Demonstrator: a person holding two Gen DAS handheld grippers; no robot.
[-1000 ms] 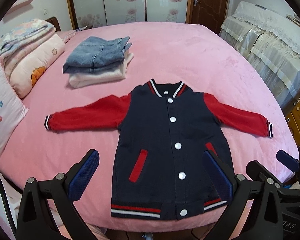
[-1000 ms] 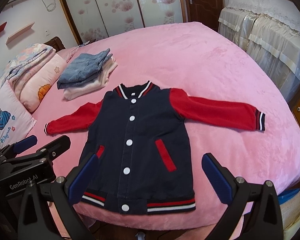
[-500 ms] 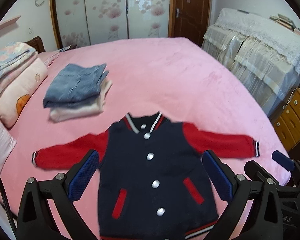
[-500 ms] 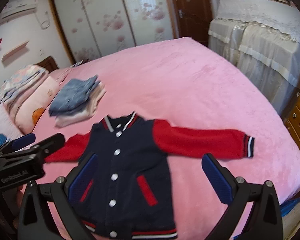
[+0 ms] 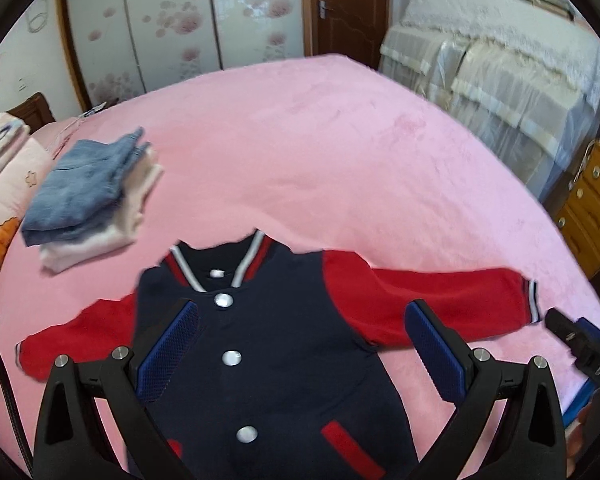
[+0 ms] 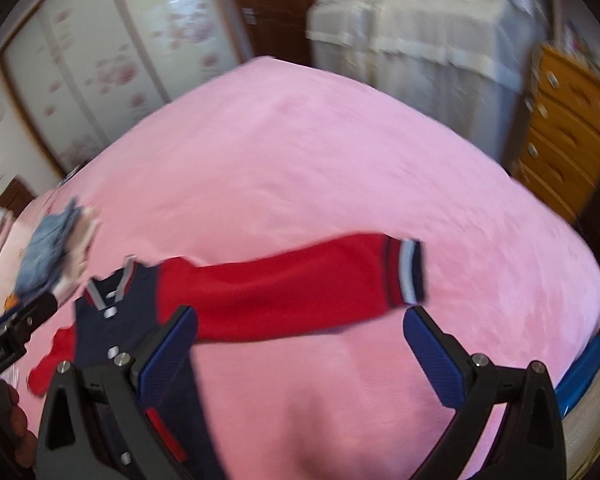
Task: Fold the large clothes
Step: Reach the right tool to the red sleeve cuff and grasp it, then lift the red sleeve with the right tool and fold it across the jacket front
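Your left gripper (image 5: 302, 344) is spread wide, holding nothing, hovering over the jacket (image 5: 268, 340), which lies flat and buttoned up on the pink bed (image 5: 320, 152), filling the lower centre of the left wrist frame. Its blue pads (image 5: 168, 350) frame the navy chest; contact with the cloth can't be told. One red sleeve (image 5: 428, 300) runs out to the right of frame, striped cuff near the bed edge. The other sleeve (image 5: 76, 340) goes to the lower left. Folded clothes (image 5: 88, 196), denim on top, sit at centre left, apart from the jacket.

Your right gripper (image 6: 300, 344) is also released and empty, seen in the blurred right wrist frame. The outstretched red sleeve (image 6: 284, 284) lies across mid-frame just above its fingers (image 6: 432, 354). Wooden drawers (image 6: 568, 128) at upper right.
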